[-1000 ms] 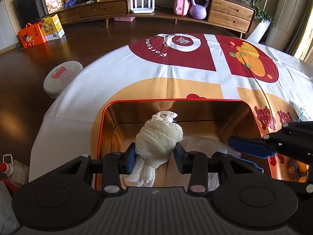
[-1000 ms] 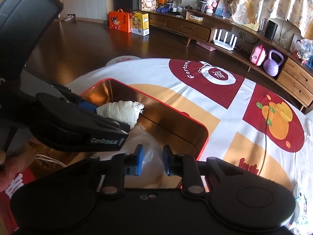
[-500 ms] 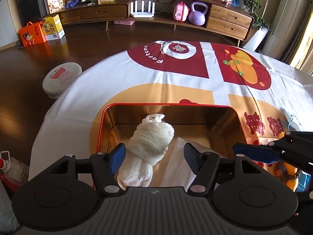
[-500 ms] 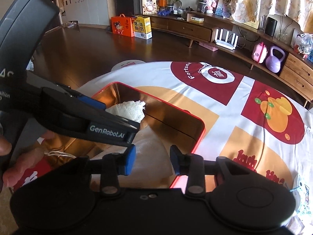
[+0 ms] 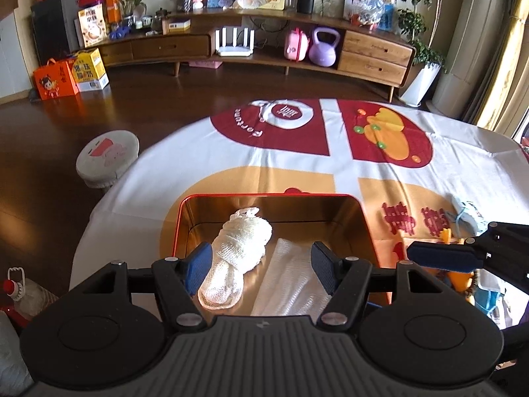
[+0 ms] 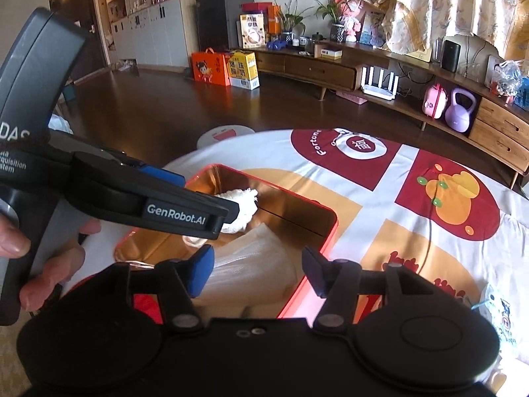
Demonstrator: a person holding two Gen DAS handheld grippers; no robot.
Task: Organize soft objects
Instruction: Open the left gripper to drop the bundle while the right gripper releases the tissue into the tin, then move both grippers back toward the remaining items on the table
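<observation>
Rolled white gauze [image 5: 243, 251] lies inside a red-rimmed tin box [image 5: 264, 196] with a gold lining, toward the box's left side, knotted end pointing far. Just right of it on the box floor rests a flat, folded piece of white mesh cloth [image 5: 291, 284]; whether the two touch cannot be told. The box sits at the near edge of a counter covered by a white cloth [image 5: 198, 168] printed in red and orange. The left tool [image 5: 261, 266] hangs over the near part of the box, its blue-padded jaws spread wide and pressing on nothing, though the gauze roll shows between them. The right tool [image 6: 256, 266] hangs over the same box from the right, its jaws having just been opening and now also spread, with only the mesh cloth visible below the gap. A hand [image 6: 43, 258] grips the left tool's handle at the left of the right wrist view. A small blue item [image 5: 469, 215] lies on the counter well right of the box.
</observation>
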